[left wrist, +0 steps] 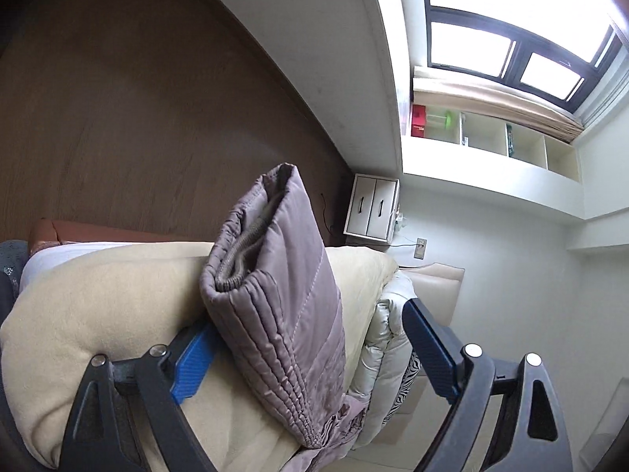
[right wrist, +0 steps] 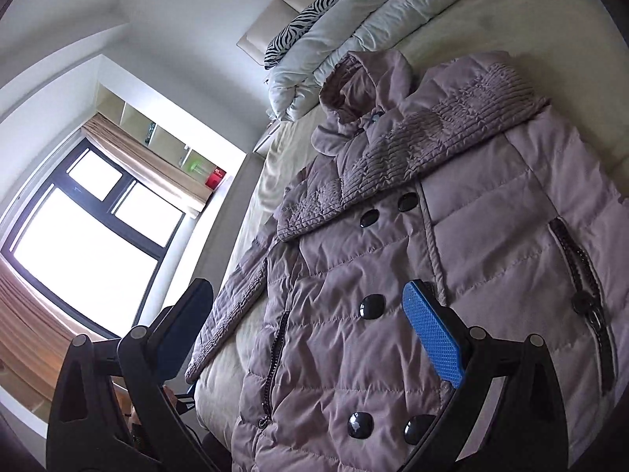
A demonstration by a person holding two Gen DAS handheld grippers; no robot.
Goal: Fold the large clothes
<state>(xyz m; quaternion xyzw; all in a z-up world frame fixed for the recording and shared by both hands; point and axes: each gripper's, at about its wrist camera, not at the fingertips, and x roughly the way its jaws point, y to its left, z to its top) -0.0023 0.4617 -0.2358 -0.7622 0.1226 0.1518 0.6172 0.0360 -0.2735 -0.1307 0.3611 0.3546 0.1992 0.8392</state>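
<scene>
One sleeve point(right wrist: 432, 133) lies across the coat point(right wrist: 393, 295), flat on the bed point(left wrist: 98, 314); your left gripper point(left wrist: 310, 358) and right gripper point(right wrist: 310, 326) both have spread jaws, empty. Body folds remain.

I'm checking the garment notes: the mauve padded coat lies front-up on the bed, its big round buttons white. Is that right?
Not quite. The coat does lie front-up on the bed, but its big round buttons are glossy black, not white. The right wrist view shows this.
</scene>
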